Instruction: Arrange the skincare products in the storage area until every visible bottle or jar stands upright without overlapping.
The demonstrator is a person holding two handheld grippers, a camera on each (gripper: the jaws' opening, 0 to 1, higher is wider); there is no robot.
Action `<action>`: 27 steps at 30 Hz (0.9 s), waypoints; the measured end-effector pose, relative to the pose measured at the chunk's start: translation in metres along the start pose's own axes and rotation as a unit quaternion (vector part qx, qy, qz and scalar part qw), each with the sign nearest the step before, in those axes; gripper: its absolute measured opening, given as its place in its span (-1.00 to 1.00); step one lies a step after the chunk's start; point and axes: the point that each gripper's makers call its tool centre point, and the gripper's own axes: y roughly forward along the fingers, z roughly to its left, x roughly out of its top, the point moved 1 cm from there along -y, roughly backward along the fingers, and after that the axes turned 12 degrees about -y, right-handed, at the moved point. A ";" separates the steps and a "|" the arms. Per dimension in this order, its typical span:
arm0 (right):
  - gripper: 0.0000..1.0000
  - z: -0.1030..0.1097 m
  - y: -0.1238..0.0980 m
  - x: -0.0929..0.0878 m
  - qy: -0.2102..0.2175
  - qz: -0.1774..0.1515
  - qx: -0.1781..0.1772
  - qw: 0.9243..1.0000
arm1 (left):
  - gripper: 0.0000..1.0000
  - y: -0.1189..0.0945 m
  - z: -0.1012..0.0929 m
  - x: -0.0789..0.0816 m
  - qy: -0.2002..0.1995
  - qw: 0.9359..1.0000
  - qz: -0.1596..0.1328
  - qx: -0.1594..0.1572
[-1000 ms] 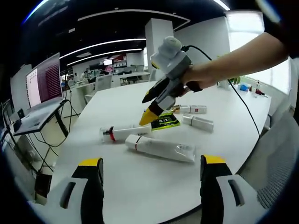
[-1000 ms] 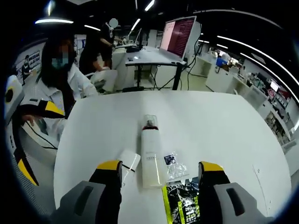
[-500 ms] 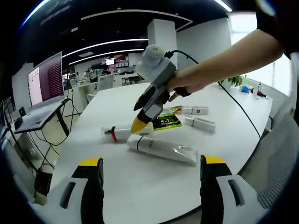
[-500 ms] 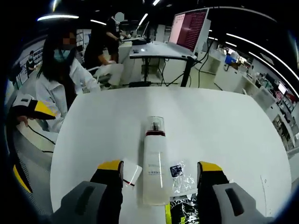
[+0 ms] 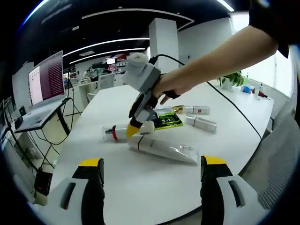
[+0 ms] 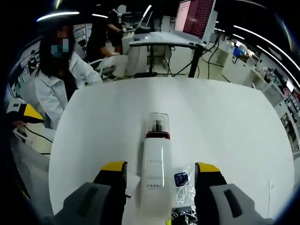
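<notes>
A white bottle with a clear cap and red band lies on its side on the white table. My right gripper stands open, one jaw on each side of the bottle's body. In the left gripper view a hand holds that right gripper tip-down over the same capped bottle. A longer white tube lies in front of it. Beyond them lie a green sachet and two small white tubes. My left gripper hangs open above the near table edge, holding nothing.
A small clear sachet lies beside the bottle by my right jaw. A person in a white coat sits past the table's far-left edge. An open laptop stands on a side desk. Bare tabletop stretches in front of the left gripper.
The right gripper has come down and leftward over the capped bottle, which now lies between its open jaws. The left gripper and the products have stayed put.
</notes>
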 end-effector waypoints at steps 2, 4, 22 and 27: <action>0.16 0.001 0.001 0.000 0.005 0.000 0.002 1.000 | 0.57 0.000 0.000 0.000 -0.002 1.000 0.000 0.000; 0.12 0.002 0.003 -0.001 0.007 0.003 0.005 1.000 | 0.55 0.001 0.001 -0.002 0.000 1.000 0.005 0.002; -0.10 0.009 0.023 0.008 -0.015 0.035 0.023 0.999 | 0.55 0.000 0.000 -0.001 -0.002 1.000 0.006 0.000; -0.27 0.003 0.038 0.009 -0.044 0.044 0.026 0.998 | 0.59 0.000 0.000 0.003 -0.021 1.000 -0.013 -0.009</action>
